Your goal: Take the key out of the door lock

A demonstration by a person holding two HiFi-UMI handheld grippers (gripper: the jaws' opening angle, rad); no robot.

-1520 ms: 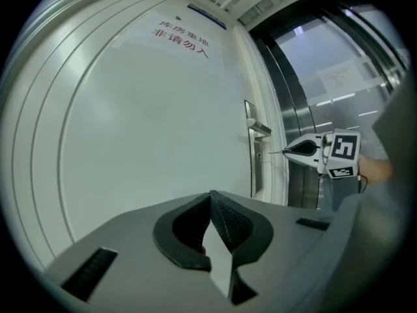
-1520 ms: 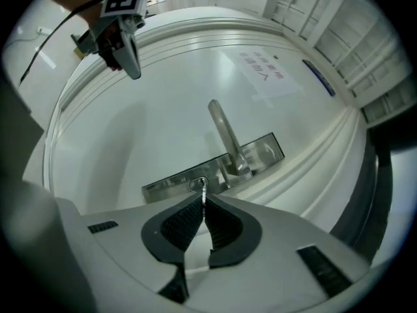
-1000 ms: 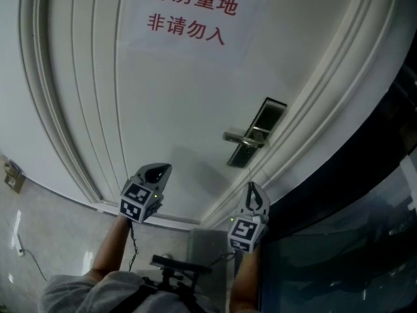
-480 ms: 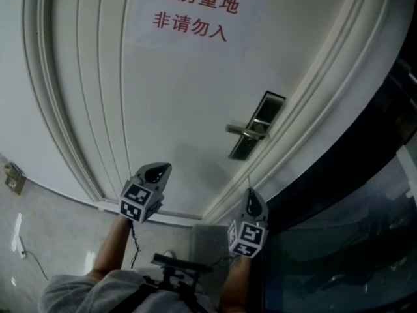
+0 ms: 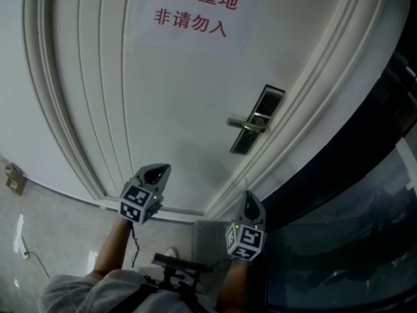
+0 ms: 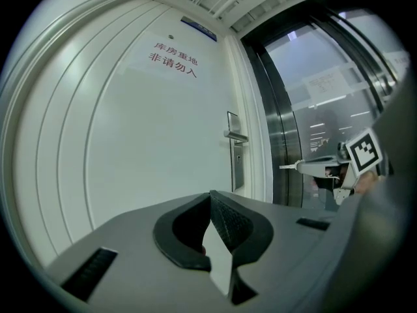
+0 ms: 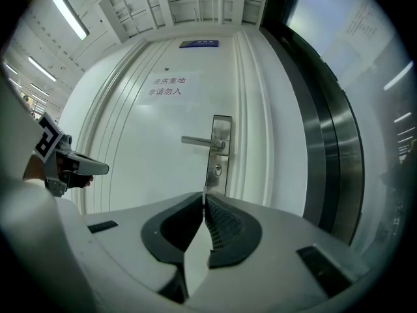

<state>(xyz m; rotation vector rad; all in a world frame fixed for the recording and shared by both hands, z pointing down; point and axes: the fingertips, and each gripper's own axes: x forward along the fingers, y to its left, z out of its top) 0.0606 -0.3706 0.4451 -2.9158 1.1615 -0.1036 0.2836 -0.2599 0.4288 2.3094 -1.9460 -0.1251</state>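
One thin key [image 7: 204,190] juts from the clenched right gripper [image 7: 204,199]. Its length runs along the jaws, tip toward the lock [image 7: 217,169] in the door [image 7: 156,149], clear of it. The left gripper [image 6: 210,199] is closed on nothing.

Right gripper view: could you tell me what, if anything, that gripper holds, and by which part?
Nothing identifiable: the right gripper has its black ribbed jaws shut together, with a thin pale sliver at their tips, too small to name.

Dim, bluish head view; gripper views brighter w/ heavy fisheye warp, dark corners, ceiling strip lights [image 7: 65,8].
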